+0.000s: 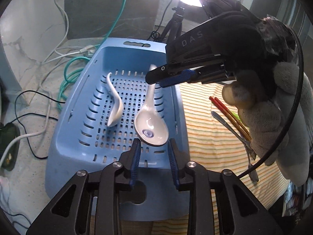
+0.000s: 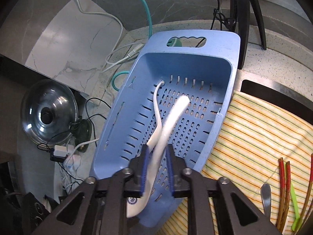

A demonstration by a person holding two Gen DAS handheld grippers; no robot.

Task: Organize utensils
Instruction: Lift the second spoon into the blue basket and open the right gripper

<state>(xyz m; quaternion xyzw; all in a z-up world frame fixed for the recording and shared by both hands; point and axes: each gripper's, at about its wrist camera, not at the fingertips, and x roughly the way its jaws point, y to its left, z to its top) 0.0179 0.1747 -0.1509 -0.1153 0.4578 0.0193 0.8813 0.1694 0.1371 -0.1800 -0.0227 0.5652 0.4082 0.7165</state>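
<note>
A blue slotted basket (image 1: 64, 137) lies on the counter; it also shows in the right wrist view (image 2: 225, 45). A white ceramic spoon (image 1: 115, 105) lies inside it on its side. My right gripper (image 1: 154, 80) hangs over the basket with a second white spoon with a blue mark (image 1: 151, 124) between its fingers; in the right wrist view the spoon (image 2: 170, 123) looks blurred between the parted fingers (image 2: 156, 166), so the grip is unclear. My left gripper (image 1: 154, 162) is open and empty at the basket's near end, just below the spoon's bowl.
A striped cloth (image 1: 211, 137) lies right of the basket, with red chopsticks (image 1: 228, 115), a metal utensil (image 1: 234, 135), and a green utensil (image 2: 295, 205). Cables (image 1: 50, 58) and a glass pot lid (image 2: 49, 115) lie left. A tripod with a bright lamp (image 1: 176, 25) stands behind.
</note>
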